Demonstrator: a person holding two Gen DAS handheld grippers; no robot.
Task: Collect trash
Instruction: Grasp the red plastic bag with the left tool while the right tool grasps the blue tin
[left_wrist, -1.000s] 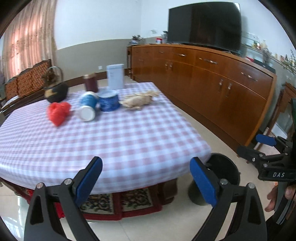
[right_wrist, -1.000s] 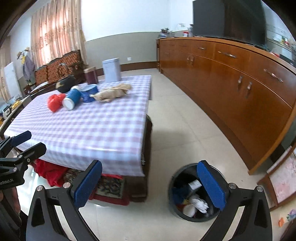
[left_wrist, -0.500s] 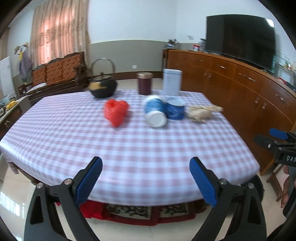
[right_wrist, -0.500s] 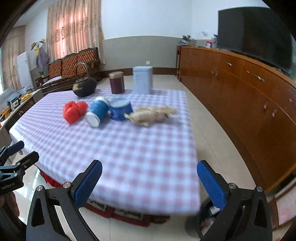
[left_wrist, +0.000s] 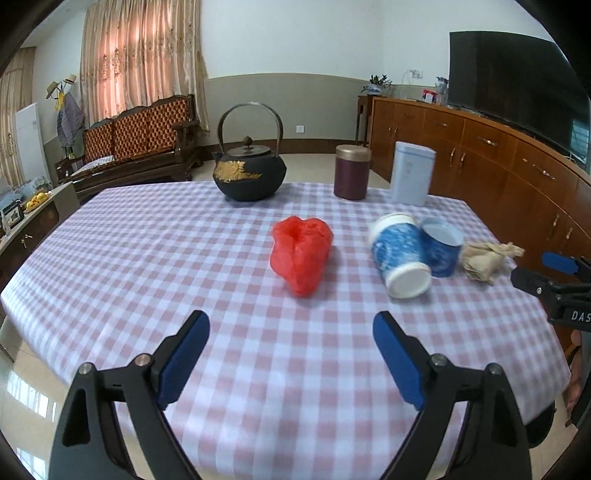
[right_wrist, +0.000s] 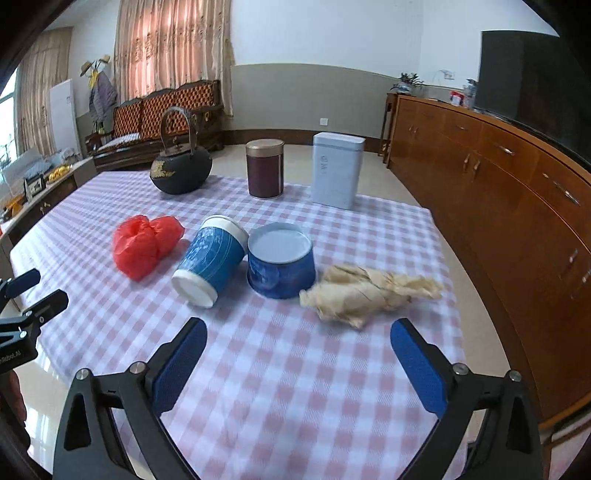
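Note:
On the checked tablecloth (left_wrist: 184, 266) lie a crumpled red plastic bag (left_wrist: 300, 251), a tipped blue paper cup (left_wrist: 399, 254), an upturned blue cup (left_wrist: 441, 245) and a wad of crumpled brown paper (left_wrist: 484, 258). They also show in the right wrist view: red bag (right_wrist: 144, 243), tipped cup (right_wrist: 208, 260), upturned cup (right_wrist: 280, 260), brown paper (right_wrist: 365, 290). My left gripper (left_wrist: 291, 350) is open and empty, above the cloth in front of the red bag. My right gripper (right_wrist: 299, 365) is open and empty, in front of the cups and paper.
A black iron teapot (left_wrist: 249, 173), a maroon canister (left_wrist: 351, 171) and a pale blue tin (left_wrist: 413, 173) stand at the table's far side. A long wooden sideboard (right_wrist: 498, 177) with a TV runs along the right. A wooden sofa (left_wrist: 140, 136) is behind.
Both grippers have swung from the floor and the bin by the table's end up over the table, and closer to the trash. Both stay open.

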